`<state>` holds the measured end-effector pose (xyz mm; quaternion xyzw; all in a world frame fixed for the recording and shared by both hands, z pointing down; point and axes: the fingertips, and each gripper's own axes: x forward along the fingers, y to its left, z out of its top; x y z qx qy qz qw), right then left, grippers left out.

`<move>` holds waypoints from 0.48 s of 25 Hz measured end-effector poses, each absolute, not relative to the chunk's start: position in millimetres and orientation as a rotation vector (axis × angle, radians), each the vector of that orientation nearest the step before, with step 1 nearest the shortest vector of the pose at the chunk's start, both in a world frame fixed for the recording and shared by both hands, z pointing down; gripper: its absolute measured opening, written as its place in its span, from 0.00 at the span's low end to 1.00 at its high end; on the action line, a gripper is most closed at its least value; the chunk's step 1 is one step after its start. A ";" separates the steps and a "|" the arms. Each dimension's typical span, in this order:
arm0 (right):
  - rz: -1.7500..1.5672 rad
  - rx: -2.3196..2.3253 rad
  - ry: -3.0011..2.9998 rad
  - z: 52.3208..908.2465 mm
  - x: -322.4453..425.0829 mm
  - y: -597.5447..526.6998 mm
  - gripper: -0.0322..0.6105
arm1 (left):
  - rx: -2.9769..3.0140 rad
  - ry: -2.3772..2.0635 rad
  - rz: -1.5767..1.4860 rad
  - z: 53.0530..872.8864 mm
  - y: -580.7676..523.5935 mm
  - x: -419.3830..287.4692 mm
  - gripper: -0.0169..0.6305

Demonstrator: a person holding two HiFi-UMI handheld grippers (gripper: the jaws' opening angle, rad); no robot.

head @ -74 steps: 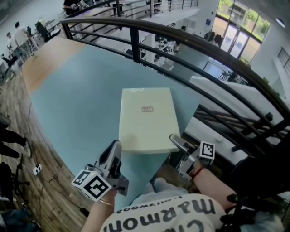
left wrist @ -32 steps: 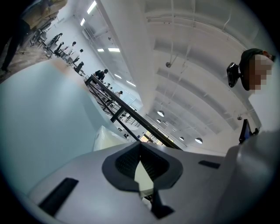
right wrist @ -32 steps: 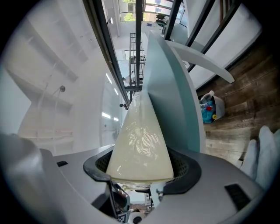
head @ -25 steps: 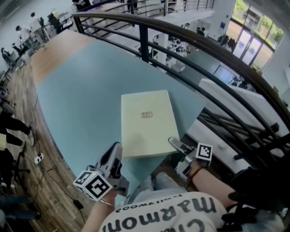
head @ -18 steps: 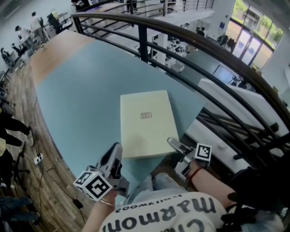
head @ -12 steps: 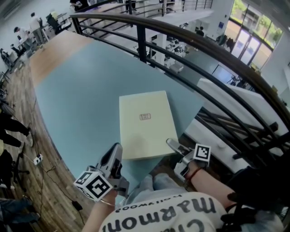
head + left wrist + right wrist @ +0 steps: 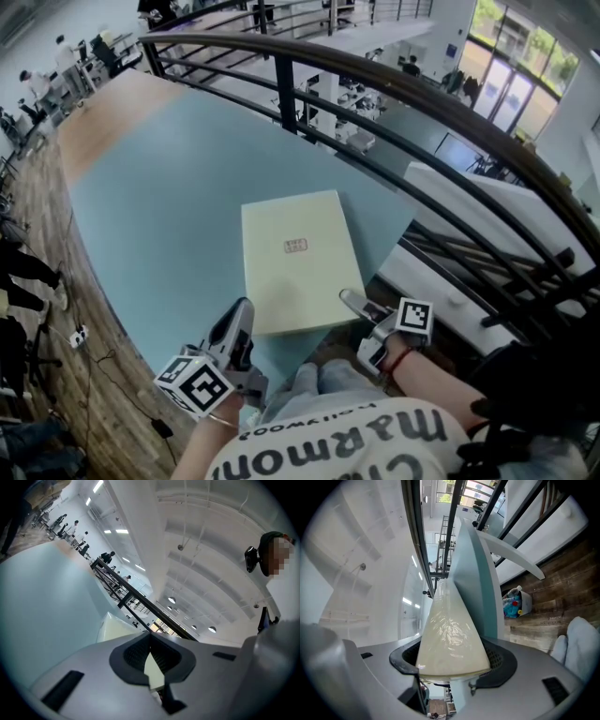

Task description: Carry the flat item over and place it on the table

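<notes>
The flat item is a pale yellow-green box (image 7: pixel 295 262) with a small label in its middle, held level low over the light blue table (image 7: pixel 159 187); whether it touches the top I cannot tell. My left gripper (image 7: pixel 242 323) is shut on the box's near left corner. In the left gripper view a pale sliver of the box (image 7: pixel 154 667) sits pinched between the dark pads. My right gripper (image 7: pixel 354 305) is shut on the near right corner. In the right gripper view the box (image 7: pixel 450 634) fills the gap between the jaws, with the table (image 7: pixel 476 573) beyond.
A black railing (image 7: pixel 394 94) curves along the table's far and right sides, with a white ledge (image 7: pixel 469 206) behind it. Wooden floor (image 7: pixel 37 281) runs to the left, with people (image 7: pixel 28 80) standing far off. A bin of bottles (image 7: pixel 516 604) stands on the floor by the table.
The box, gripped at both near corners throughout, has drifted slightly left and further over the table. Both grippers moved with it and their grip is unchanged.
</notes>
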<state>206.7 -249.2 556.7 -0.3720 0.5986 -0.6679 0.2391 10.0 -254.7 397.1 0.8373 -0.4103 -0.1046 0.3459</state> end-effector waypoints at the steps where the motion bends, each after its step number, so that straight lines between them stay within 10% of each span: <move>1: -1.830 -1.023 1.638 557.1 206.4 -249.0 0.52 | 2.174 -1.063 -0.272 397.5 -254.7 10.8 0.03; 12: -1.837 -1.106 1.633 553.0 202.8 -246.8 0.53 | 2.174 -1.059 -0.267 399.0 -254.5 13.3 0.03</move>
